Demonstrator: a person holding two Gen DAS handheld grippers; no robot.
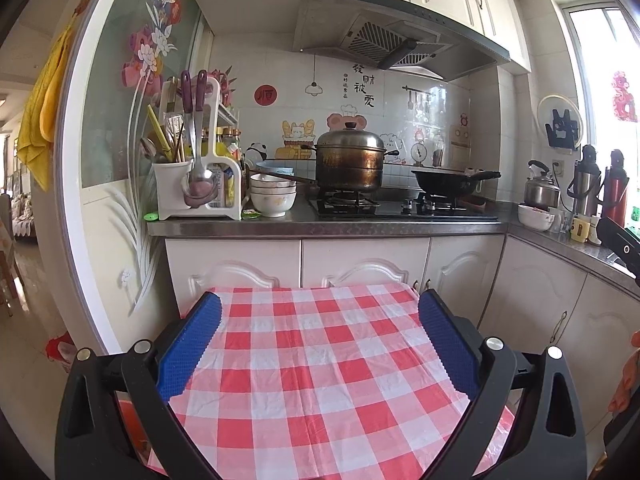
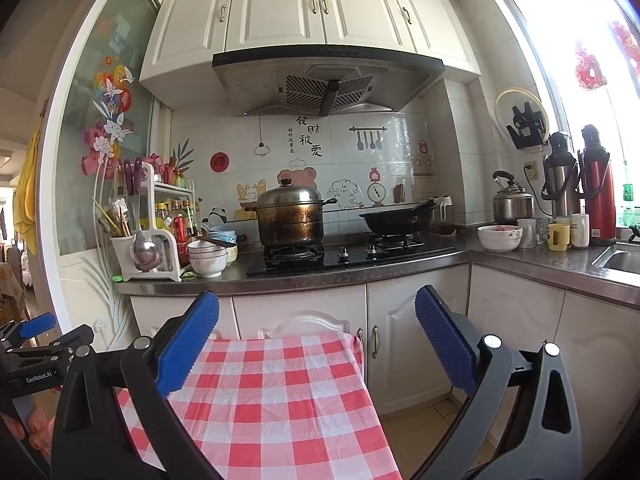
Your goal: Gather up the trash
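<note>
Two grippers in view, each with jaws spread wide and nothing held: left gripper [image 1: 320, 300] and right gripper [image 2: 316, 300], both hovering over the red-and-white checked tabletop [image 1: 312, 360], blue ribbed pads [image 1: 188, 344] well apart. Cloth lightly creased. Left gripper also visible at 9 o'clock in the right wrist view, right gripper at 3 o'clock in the left wrist view.

One small green wrapper [image 1: 250, 213], flat and crumpled, lying on the grey stone tabletop [image 1: 360, 226] near its front edge, at 8 o'clock of the stack of bowls [image 1: 274, 194] and just beside the foot of the white utensil rack [image 1: 200, 184]. From the left gripper, at 11 o'clock and well beyond the checked cloth. One round green cap-like piece [image 1: 151, 216] at 9 o'clock of the rack, near the end of the stone surface. Too small to tell whether either is trash.

Counted on the stone tabletop:
- one lidded steamer pot [image 1: 348, 158] on the black hob [image 1: 400, 208]
- one black wok [image 1: 448, 186] at 3 o'clock of the pot
- one metal kettle [image 1: 542, 190]
- two tall flasks, one silver flask [image 2: 560, 172] and one red flask [image 2: 598, 196]
- one white bowl [image 2: 500, 238] beside a cluster of cups [image 2: 558, 236]
- two purple-handled ladles [image 1: 192, 128] hanging on the rack
</note>
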